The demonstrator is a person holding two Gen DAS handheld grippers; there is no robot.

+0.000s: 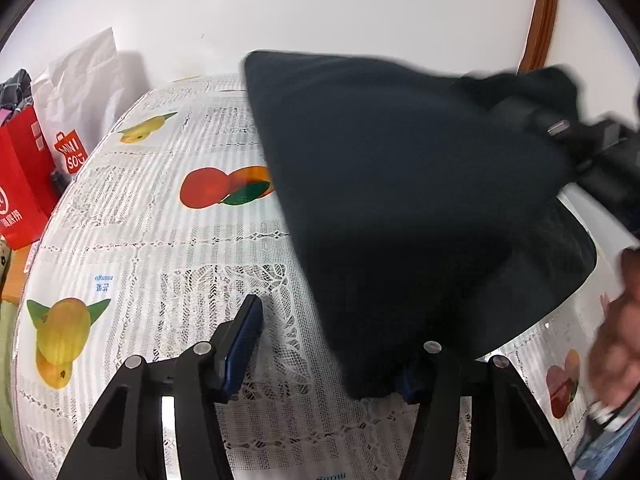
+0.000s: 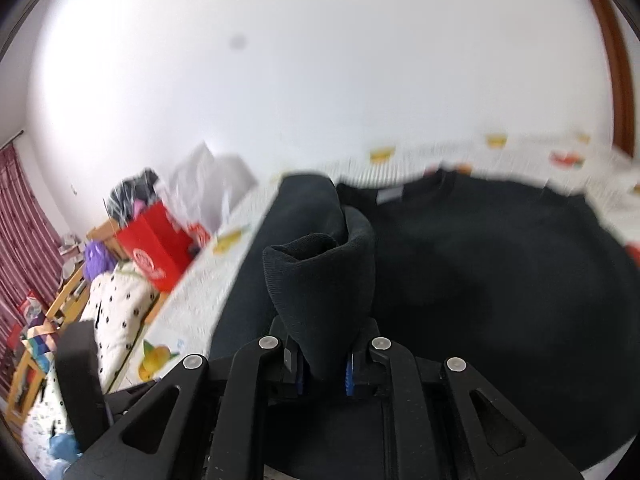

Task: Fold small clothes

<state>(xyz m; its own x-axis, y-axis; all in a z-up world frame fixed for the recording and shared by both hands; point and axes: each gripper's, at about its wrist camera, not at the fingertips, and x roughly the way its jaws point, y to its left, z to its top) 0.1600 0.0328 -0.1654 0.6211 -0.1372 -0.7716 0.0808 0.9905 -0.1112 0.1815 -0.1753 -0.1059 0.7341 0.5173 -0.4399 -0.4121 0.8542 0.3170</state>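
The garment (image 1: 400, 200) lies on the table (image 1: 160, 240), covering its right portion, with one sleeve (image 2: 320, 280) raised above the body of the garment between the fingers of the right gripper (image 2: 324, 368). The left gripper (image 1: 328, 352) sits at the near edge of the table, its right finger under the garment hem. Two bags (image 1: 48, 152) stand beyond the table's left edge.

There is one dark navy knit sweater (image 2: 500, 264). There are two black two-finger grippers, the left gripper (image 1: 332, 356) and the right gripper (image 2: 324, 368). There is one white lace tablecloth with fruit pictures (image 1: 168, 240). There is one red paper bag (image 1: 20, 184) and one white Miniso shopping bag (image 1: 76, 108).
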